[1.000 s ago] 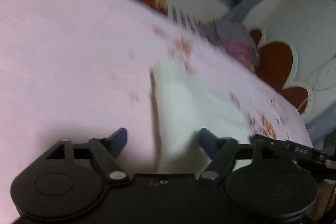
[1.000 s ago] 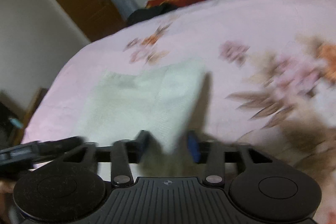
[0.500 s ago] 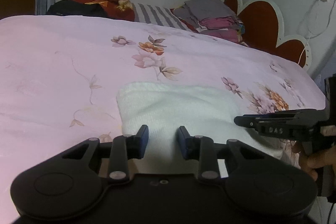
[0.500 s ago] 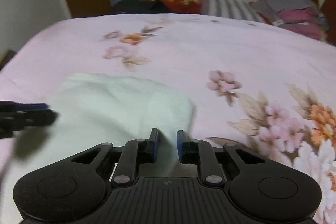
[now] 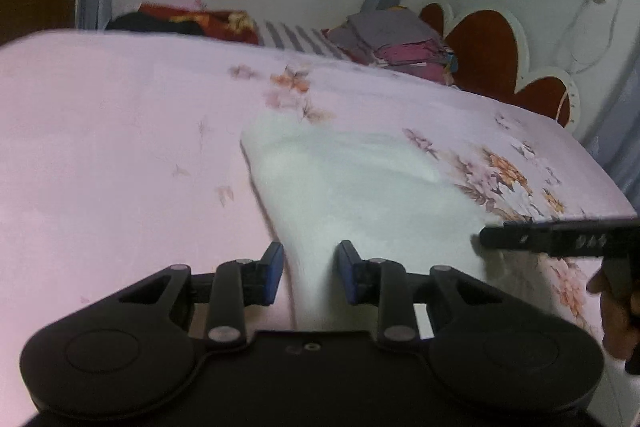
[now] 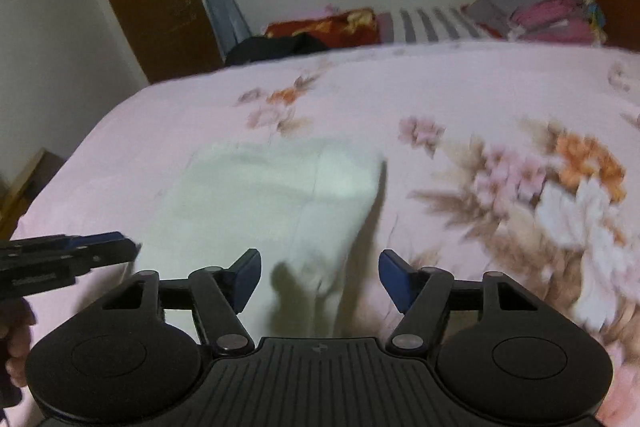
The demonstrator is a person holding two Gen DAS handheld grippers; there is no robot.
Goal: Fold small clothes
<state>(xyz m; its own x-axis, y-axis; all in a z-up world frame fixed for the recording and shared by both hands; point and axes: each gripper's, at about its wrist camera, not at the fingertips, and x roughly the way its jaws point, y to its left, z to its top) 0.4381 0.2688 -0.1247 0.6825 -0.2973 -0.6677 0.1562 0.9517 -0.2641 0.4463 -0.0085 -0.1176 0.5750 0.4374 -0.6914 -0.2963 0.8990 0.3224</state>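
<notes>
While 1 white cloth (image 6: 272, 195) lies on bedsheet (image 5: 100, 147), 2 grippers, L (image 5: 311, 273) & R (image 6: 320, 277), gape.

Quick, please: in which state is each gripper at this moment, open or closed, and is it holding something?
Left gripper: open, holding nothing; the white cloth lies between its fingers.
Right gripper: open wide, holding nothing.

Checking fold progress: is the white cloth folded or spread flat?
Folded, it seems: the white cloth lies as a compact rectangle on the pink bedsheet with a thick doubled right edge. Blur hides the layers.
</notes>
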